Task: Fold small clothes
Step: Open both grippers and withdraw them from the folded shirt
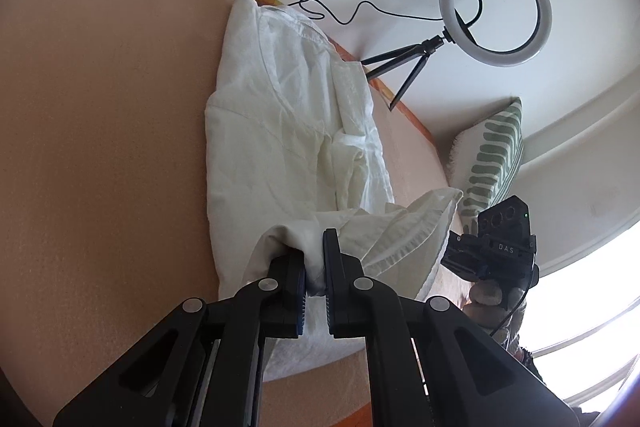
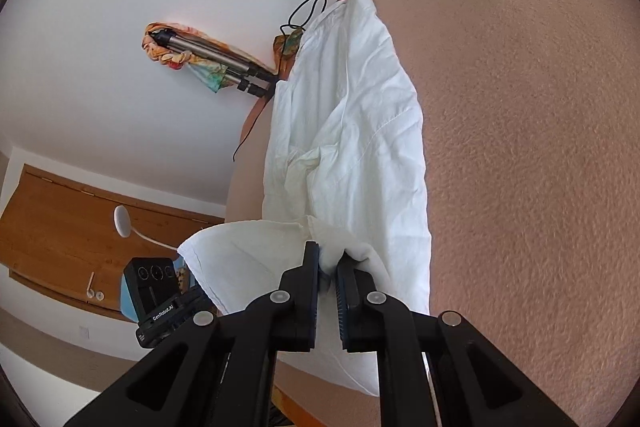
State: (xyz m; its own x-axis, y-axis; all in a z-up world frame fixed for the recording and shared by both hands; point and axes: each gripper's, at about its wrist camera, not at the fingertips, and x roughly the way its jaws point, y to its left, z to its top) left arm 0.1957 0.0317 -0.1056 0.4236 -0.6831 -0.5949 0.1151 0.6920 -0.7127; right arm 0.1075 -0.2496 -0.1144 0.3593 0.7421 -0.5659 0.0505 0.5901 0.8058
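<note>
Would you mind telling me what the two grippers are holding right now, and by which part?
Both hold the white garment: the left gripper and the right gripper each pinch bunched fabric at its near end.

A peach-pink textured worktop (image 1: 100,131) with an orange patterned edge fills the left of the left wrist view. A white shirt (image 1: 280,131) lies lengthwise along it, centre frame. A ring-light tripod (image 1: 404,67) stands at the upper-right edge.
</note>
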